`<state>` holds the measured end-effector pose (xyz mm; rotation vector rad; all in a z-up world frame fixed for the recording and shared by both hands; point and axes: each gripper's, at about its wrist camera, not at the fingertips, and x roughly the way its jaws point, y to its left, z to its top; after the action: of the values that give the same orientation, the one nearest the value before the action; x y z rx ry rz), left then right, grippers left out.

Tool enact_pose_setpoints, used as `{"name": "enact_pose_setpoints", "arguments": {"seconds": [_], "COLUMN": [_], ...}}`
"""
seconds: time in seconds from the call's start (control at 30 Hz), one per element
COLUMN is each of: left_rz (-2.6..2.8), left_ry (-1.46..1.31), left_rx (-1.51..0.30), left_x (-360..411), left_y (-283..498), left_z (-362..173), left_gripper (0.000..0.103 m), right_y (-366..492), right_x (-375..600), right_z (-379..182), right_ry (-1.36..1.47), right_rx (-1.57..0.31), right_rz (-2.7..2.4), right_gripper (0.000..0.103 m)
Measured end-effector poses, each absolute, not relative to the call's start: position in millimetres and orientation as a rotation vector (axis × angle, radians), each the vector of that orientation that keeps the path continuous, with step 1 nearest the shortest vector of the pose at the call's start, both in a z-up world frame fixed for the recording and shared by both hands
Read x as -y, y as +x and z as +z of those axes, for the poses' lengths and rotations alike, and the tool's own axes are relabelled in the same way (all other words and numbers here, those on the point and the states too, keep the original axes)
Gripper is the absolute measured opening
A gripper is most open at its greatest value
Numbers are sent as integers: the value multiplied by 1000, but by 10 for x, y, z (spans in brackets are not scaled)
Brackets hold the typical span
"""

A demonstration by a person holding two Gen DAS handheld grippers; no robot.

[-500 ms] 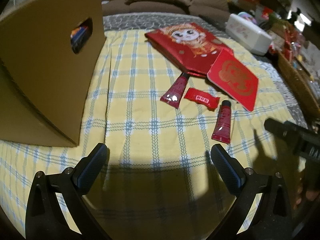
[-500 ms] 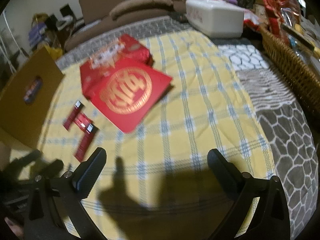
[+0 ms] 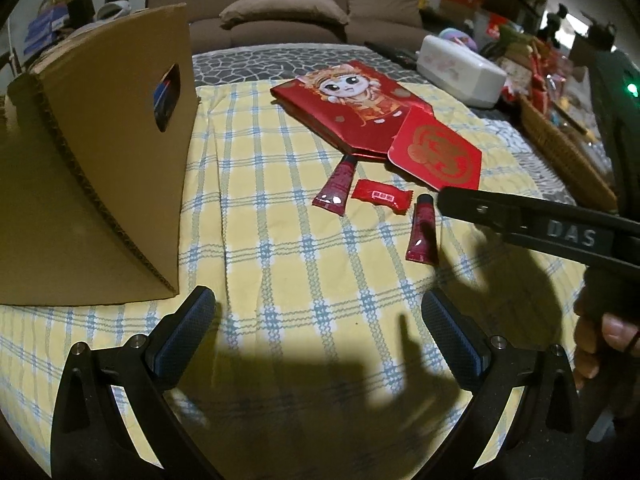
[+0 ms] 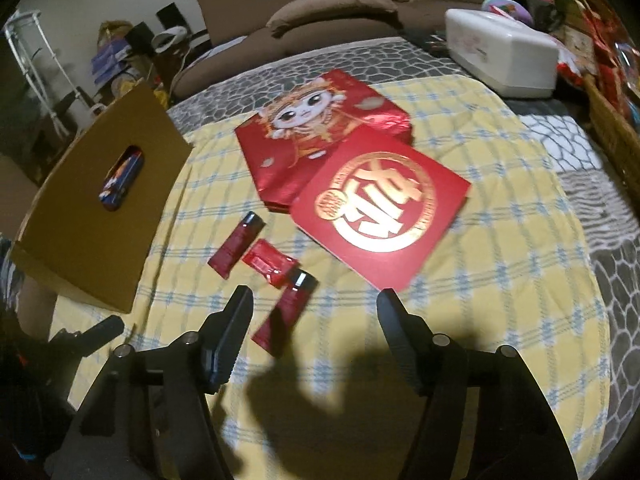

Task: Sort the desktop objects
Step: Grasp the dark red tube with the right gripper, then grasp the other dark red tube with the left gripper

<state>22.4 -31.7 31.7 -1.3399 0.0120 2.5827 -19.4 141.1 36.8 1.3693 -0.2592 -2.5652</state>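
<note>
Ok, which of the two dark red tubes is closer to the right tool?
The tube lying between the right tool's tips, right of the red candy packet; the other tube lies beyond, toward the cardboard box.

Left tool (image 3: pixel 318 322): you hold it low over the near part of the surface, its two fingers spread wide with nothing between them.
Right tool (image 4: pixel 314 320): you hold it farther out and to the right, fingers likewise parted and empty; from the left wrist camera one finger (image 3: pixel 532 220) reaches in from the right edge.
Your right hand (image 3: pixel 600 340): wrapped around the right tool's handle, fingertips showing.
</note>
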Motion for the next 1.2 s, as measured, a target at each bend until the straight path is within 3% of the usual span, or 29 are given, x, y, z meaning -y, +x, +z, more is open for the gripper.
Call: {"name": "enact_pose_setpoints", "arguments": {"seconds": [0.1,0.27,0.33,0.4,0.77,1.07,1.2], "left_rz": [2582,2565,2564,2557,2527,2532,2518], "left_ry": [-1340,-1338,-1336,-1338,-1285,-1305,-1379], "left_rx": [-7,1,-3,0,-60,-35,-10], "left_x": [357,402,411,410,198,53,51], "left_y": [230,242,249,251,185,-299,-562], "left_z": [318,307,302,297,398,420,315], "left_gripper": [103,103,103,103,103,101,76], "right_y": [-270,-318,-332,-334,-193,-165,-173], "right_x": [-1326,-1247,-1247,-1241,-1485,-1720,-1719], "right_z": [305,190,184,169,386,476,487], "right_ry": [1407,1444,1433,1427,1333,1299,1297], "right_rx": [260,212,203,186,297,408,397], "right_rz": [-2537,-2533,-2542,-2541,-2536,-2557,-2555], "right_gripper": [49,45,38,17,14,14,14]}}
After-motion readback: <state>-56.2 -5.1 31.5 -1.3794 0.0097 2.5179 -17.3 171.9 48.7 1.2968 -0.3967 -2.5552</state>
